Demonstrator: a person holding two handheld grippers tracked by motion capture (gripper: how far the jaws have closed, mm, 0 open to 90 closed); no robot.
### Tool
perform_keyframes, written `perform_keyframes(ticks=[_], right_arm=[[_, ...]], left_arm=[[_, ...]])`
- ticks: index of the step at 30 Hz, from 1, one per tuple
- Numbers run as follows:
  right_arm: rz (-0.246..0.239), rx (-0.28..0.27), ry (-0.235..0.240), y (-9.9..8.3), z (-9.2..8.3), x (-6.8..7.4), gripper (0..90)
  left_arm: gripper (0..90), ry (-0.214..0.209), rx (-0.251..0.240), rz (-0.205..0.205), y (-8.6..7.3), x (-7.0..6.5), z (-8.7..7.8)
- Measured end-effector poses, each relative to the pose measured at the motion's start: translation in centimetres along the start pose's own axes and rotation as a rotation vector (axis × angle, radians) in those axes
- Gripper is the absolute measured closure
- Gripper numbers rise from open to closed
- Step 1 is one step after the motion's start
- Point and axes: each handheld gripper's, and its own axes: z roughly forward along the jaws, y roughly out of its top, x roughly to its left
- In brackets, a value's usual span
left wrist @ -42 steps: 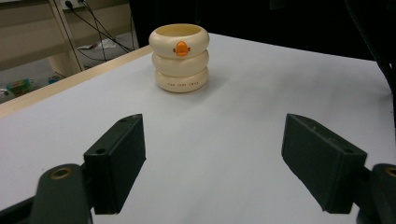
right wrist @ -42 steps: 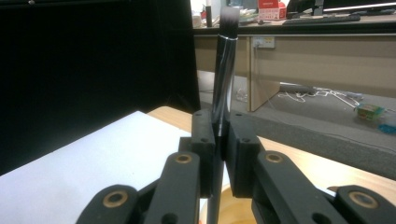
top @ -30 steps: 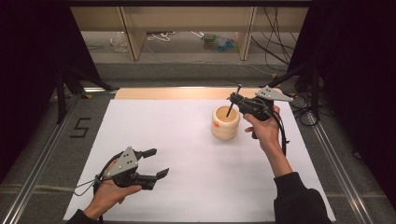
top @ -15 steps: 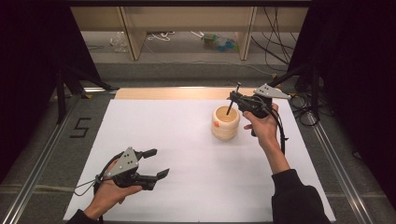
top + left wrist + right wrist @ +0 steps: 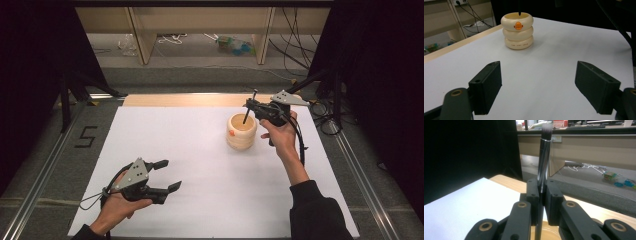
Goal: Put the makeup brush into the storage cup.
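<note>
Right hand-held gripper (image 5: 253,106) clamped tight on a slim dark brush (image 5: 248,110) — jaws pinched shut around the shiny metal ferrule, seen close in the right gripper view (image 5: 542,195). Brush held nearly upright, long axis close to vertical, leaning slightly so the bristle tuft (image 5: 547,131) points up and away while the handle end points down. Lower tip directly over, and apparently just inside, the mouth of the cream ribbed pot (image 5: 241,131); hard to say from the high view whether the tip touches the bottom. Pot standing upright on the white tabletop (image 5: 200,165), toward the far right, directly below the right hand-held gripper. Coming move, judged from this: straight down along the brush's own axis, then release. Right hand (image 5: 281,137) clearly the nearer one. Left hand-held gripper (image 5: 165,176) well apart at the near left — jaws spread wide, nothing between them, aimed across the tabletop toward the pot (image 5: 517,30), dark handle tip showing above its rim.
</note>
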Motion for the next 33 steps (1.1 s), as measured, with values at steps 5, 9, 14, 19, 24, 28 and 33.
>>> perform_keyframes(ticks=[5,9,14,19,24,28,33], right_arm=[[-0.001,-0.002,0.001,-0.1,0.2,0.0,83.5],[-0.003,0.015,0.0,-0.3,0.4,0.0,83.5],[0.006,0.025,0.004,-0.4,0.6,0.0,83.5],[-0.002,0.017,-0.001,-0.7,0.9,-0.1,83.4],[-0.002,0.046,0.008,-0.9,1.0,0.0,83.4],[-0.009,0.052,0.014,-1.0,1.3,0.1,83.4],[-0.011,0.066,0.014,-1.2,1.5,0.1,83.3]], left_arm=[[21.6,0.002,0.001,0.001,0.0,0.0,0.0],[21.7,0.003,0.011,0.005,-0.1,-0.1,0.1],[21.7,0.0,0.011,0.007,-0.1,-0.1,0.1],[21.6,0.002,0.014,0.006,-0.1,-0.1,0.2],[21.6,0.0,0.013,0.004,-0.1,-0.2,0.1],[21.6,-0.002,0.015,0.008,-0.2,-0.2,0.2],[21.7,-0.002,0.015,0.008,-0.2,-0.2,0.2]])
